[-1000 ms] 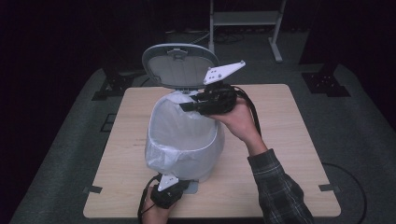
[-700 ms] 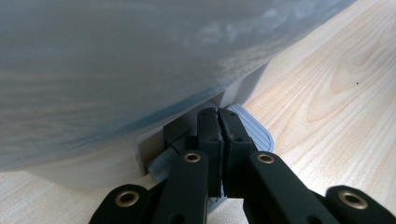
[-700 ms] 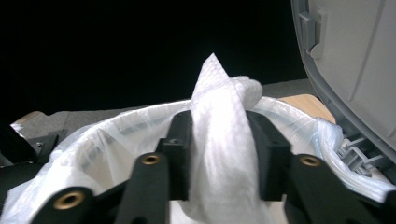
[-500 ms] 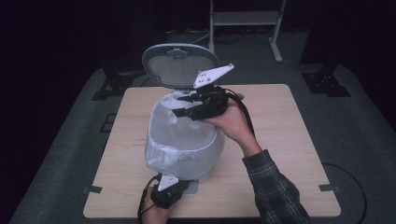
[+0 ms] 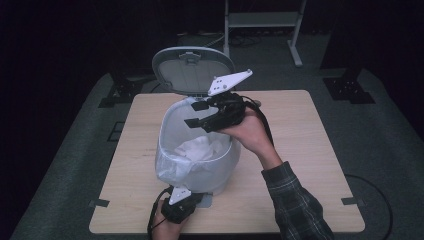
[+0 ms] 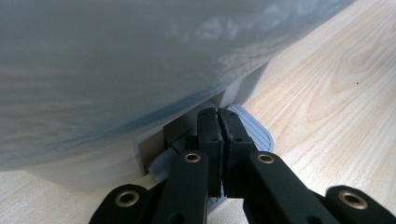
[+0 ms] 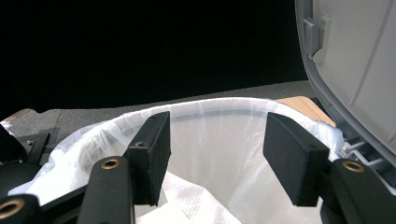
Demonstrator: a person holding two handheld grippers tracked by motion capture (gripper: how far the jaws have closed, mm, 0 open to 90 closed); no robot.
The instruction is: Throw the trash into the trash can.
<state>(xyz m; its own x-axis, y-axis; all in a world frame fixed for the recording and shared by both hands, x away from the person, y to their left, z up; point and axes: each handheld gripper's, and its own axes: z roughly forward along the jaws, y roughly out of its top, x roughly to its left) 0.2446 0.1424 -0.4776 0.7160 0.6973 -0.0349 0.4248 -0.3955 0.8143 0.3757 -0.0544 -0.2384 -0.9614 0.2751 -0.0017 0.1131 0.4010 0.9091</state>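
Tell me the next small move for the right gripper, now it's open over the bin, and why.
Probably lift the right gripper clear of the bin. Its jaws stand open with nothing between them, and crumpled white paper lies inside the liner. The lid is up, with the left gripper shut on the pedal, so clear the rim before releasing it.

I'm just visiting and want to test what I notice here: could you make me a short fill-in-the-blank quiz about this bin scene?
1. The bin's lid stands ____.
2. The left hand-held gripper, jaws together, presses the bin's ____ at its base.
3. The right hand-held gripper hovers over the bin with its jaws ____.
4. Inside the liner lies crumpled white ____.

Missing words: open; pedal; open; paper
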